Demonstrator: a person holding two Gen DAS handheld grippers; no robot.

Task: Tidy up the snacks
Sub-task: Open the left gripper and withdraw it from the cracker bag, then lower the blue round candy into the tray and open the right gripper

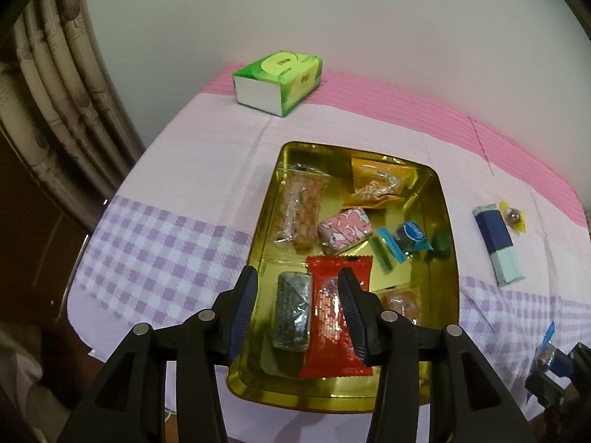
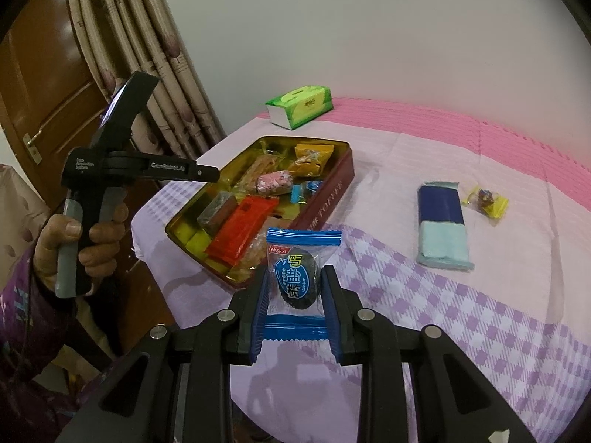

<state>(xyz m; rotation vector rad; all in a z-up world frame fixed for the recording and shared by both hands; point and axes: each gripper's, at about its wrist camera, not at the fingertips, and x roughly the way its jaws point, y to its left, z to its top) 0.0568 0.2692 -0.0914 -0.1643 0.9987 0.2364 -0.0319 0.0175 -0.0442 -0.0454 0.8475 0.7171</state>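
Pink-and-lilac checked cloth covers the table [image 2: 461, 317]; my right gripper [image 2: 295, 313] fingers clamp a blue-wrapped dark snack [image 2: 298, 280] bound for the gold tin [image 1: 448, 221], over which my left gripper [image 1: 297, 313] hangs spread, empty.

The left gripper's [image 2: 207, 174] black arm reads "GenRobot_AI". The tin's [image 2: 325, 206] red side shows "TOFFEE". The blue snack packet [image 2: 299, 277] bears Chinese characters, too stylized to give.

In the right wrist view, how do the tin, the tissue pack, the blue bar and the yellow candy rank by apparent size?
1. tin
2. blue bar and tissue pack, about alike; the pack is farther, so unsure
3. yellow candy
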